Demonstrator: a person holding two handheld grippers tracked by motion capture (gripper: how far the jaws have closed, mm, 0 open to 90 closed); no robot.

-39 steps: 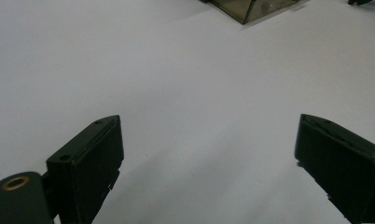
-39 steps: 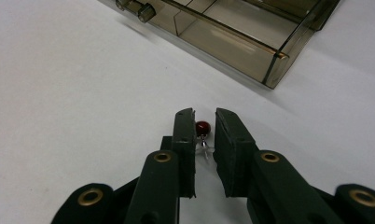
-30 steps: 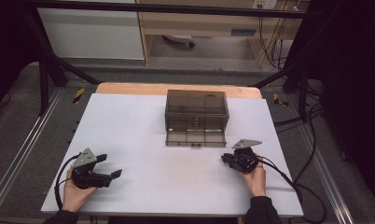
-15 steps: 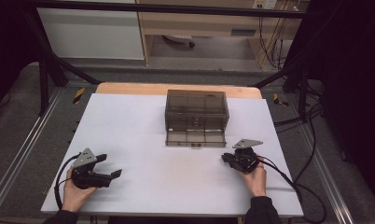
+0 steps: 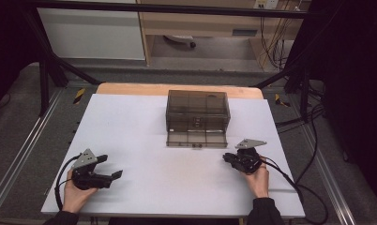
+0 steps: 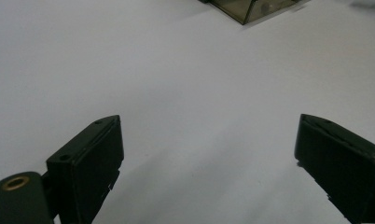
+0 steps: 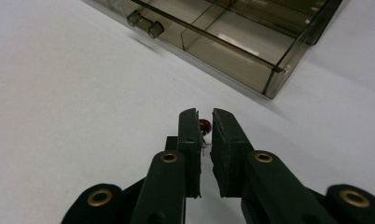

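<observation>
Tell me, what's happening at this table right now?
A person holds a gripper in each hand over a white table. The right gripper is shut on a small red object, near the pulled-out bottom drawer of a smoky plastic drawer box. The left gripper is open, with nothing between its jaws.
</observation>
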